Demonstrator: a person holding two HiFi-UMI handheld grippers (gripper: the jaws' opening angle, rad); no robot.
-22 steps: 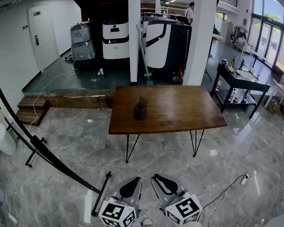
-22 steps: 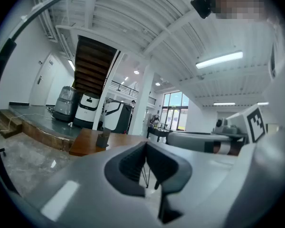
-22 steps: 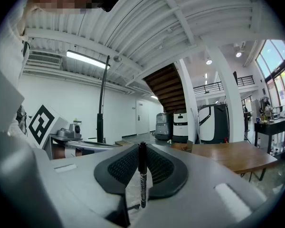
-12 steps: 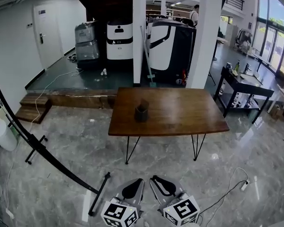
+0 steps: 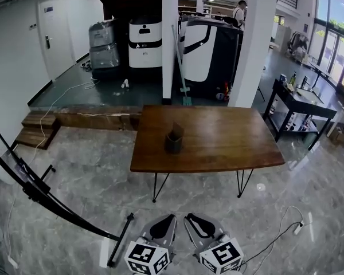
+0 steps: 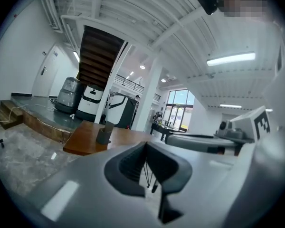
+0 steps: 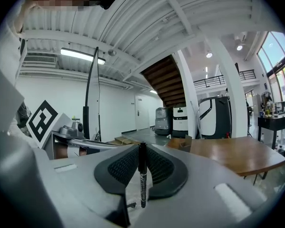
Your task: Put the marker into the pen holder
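The dark pen holder (image 5: 173,139) stands on the left half of the wooden table (image 5: 229,142), far ahead of both grippers. My left gripper (image 5: 160,229) and right gripper (image 5: 199,227) sit side by side at the bottom of the head view, over the marble floor. In the right gripper view, the right gripper (image 7: 142,148) is shut on a black marker (image 7: 142,175) standing upright between the pads. The left gripper (image 6: 145,148) is shut with nothing in it. The pen holder (image 6: 104,133) also shows on the table (image 6: 83,141) in the left gripper view.
A black tripod leg (image 5: 40,196) slants across the floor at left. White pillars (image 5: 169,39) and large machines (image 5: 209,44) stand behind the table. A black side table (image 5: 301,102) is at right, and a cable (image 5: 281,228) lies on the floor.
The table and pen holder sit slightly lower and larger in the head view, so the view has come a little closer. Both grippers stay at the bottom, still shut.
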